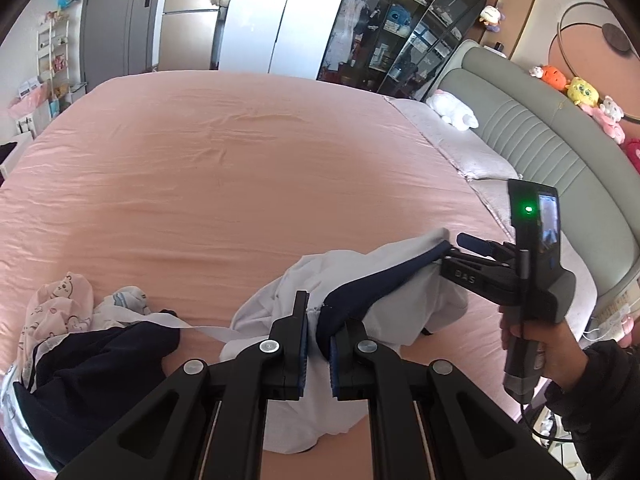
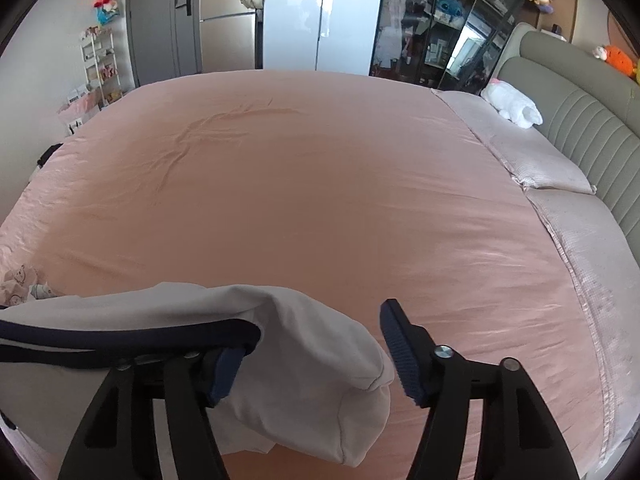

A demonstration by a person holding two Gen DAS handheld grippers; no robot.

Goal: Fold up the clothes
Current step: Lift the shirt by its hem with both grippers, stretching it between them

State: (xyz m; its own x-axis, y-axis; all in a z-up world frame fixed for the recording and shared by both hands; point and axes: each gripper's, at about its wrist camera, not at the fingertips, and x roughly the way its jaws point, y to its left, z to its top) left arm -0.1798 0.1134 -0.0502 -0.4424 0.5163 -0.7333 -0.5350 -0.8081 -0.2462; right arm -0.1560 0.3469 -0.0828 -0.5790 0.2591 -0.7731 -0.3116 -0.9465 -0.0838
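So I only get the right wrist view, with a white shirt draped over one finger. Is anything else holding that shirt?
Observer: Yes. The left hand-held gripper has the shirt's navy trim between its nearly closed fingers.
Visitor: Are more clothes waiting?
Observer: A dark garment lies heaped at the left, beside a pink printed one.
Visitor: Is there any light on my device?
Observer: A green light glows on the back of the right hand-held gripper.
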